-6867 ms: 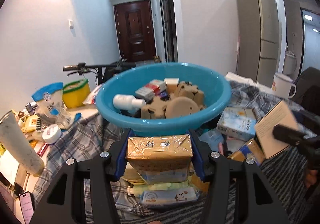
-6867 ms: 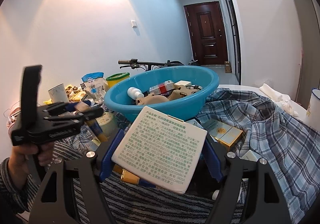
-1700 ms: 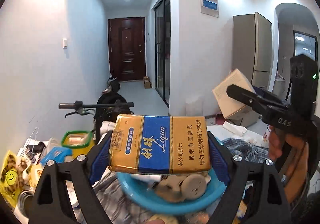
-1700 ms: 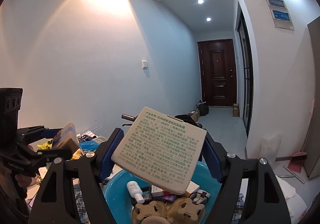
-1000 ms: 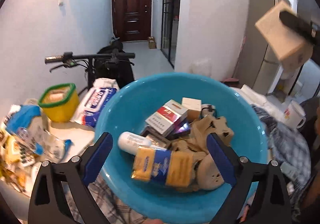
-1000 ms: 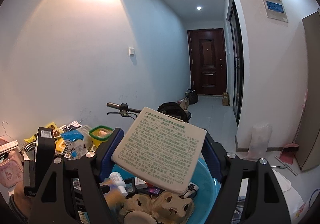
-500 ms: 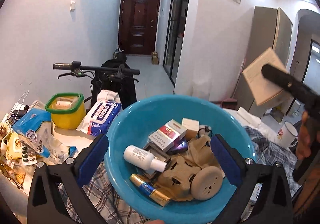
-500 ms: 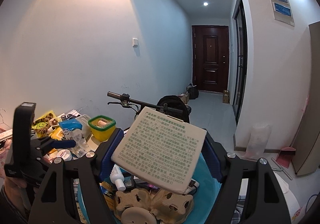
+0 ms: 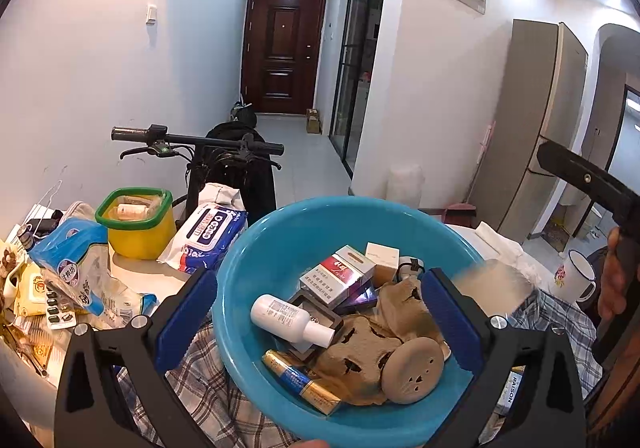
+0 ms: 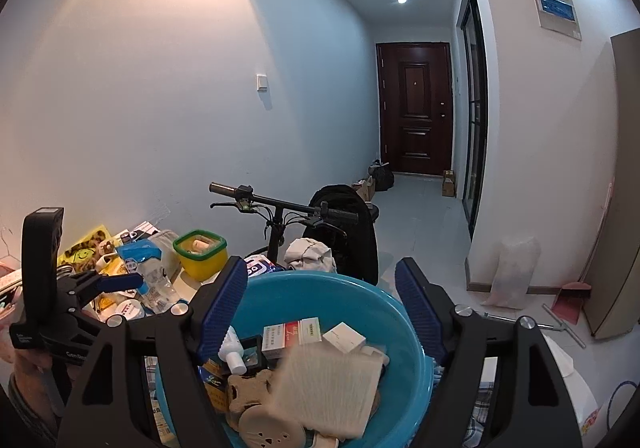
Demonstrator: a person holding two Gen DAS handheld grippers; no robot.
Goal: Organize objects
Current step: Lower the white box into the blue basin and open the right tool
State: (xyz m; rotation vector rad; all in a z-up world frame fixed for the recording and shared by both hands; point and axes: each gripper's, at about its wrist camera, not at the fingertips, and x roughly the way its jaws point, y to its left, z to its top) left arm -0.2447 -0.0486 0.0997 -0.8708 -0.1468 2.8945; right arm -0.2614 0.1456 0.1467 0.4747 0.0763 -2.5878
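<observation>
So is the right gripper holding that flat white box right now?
No, the right gripper has nothing between its blue pads, and the flat white box shows as a blur below them, over the blue basin.

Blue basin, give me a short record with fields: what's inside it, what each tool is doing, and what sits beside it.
container: blue basin, on plaid cloth
contents: white bottle, red and white pack, gold and blue pack, tan carton pieces
flat white box: blurred, low over the contents, no pads on it
left tool: open, empty, above the basin
right tool: open, empty, above the basin
beside basin: yellow tub, wipes pack, mug
</observation>
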